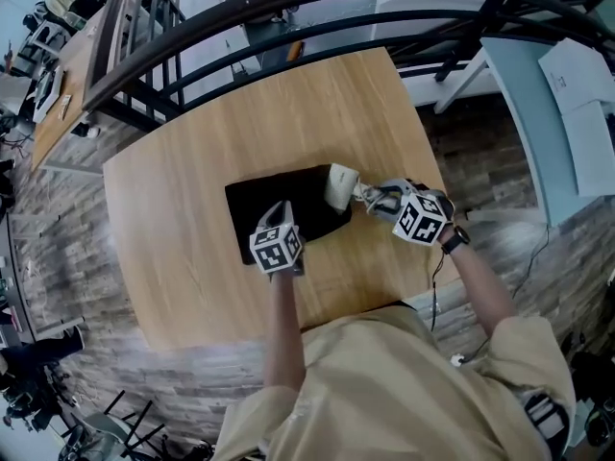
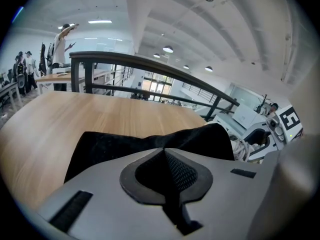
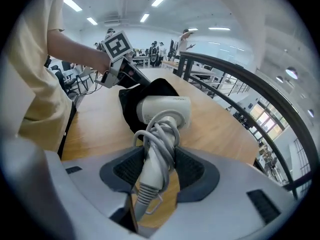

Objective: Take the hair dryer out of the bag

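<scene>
A black cloth bag (image 1: 283, 209) lies flat in the middle of the wooden table (image 1: 192, 190). My left gripper (image 1: 281, 257) is shut on the bag's near edge; in the left gripper view the black bag (image 2: 115, 146) spreads out beyond the closed left gripper (image 2: 164, 151). The white hair dryer (image 1: 339, 186) is at the bag's right end, its head just outside the mouth. My right gripper (image 1: 377, 200) is shut on its cord-wrapped handle. In the right gripper view the hair dryer (image 3: 165, 111) is raised in front of the bag (image 3: 131, 104), its handle clamped in the right gripper (image 3: 159, 159).
A black metal railing (image 1: 317, 8) curves along the table's far edge. A white desk (image 1: 567, 94) stands at the right. The person's torso (image 1: 384, 392) is close to the table's near edge. People and desks (image 2: 30, 69) are far off in the room.
</scene>
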